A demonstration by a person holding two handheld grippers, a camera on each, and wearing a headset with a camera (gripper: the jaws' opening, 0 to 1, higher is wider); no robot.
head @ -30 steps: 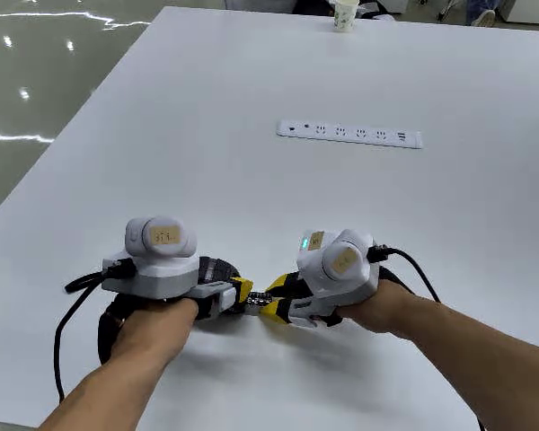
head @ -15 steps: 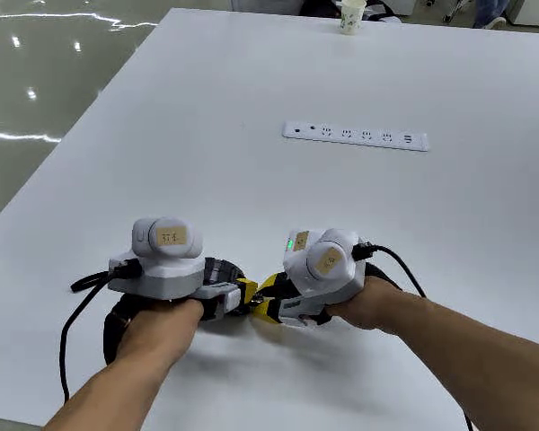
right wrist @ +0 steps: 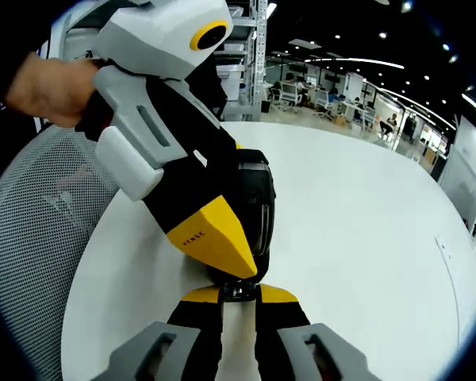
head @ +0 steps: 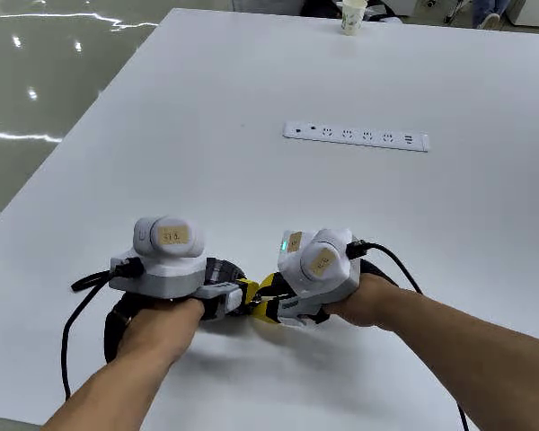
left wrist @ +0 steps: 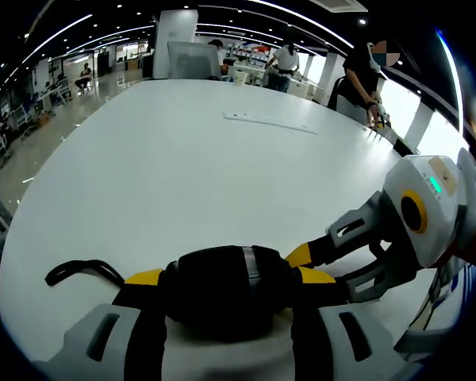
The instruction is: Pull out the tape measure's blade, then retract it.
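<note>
Pointing its mouth at the right gripper (right wrist: 238, 295), black tape measure (left wrist: 226, 292) — low near the white table's (head: 251, 135) front edge — clamped in left gripper (left wrist: 230, 278); right gripper's jaws nearly together, pinching the blade tip (right wrist: 238, 290).

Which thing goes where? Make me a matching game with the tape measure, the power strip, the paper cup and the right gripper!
Things:
1. tape measure
2. power strip
3. paper cup
4. right gripper

Places or states:
A. at the far edge of the table
B. held between the left gripper jaws
C. shut on the blade's end
D. lying flat near the table's middle

Pairs: 1-B, 2-D, 3-A, 4-C
</note>
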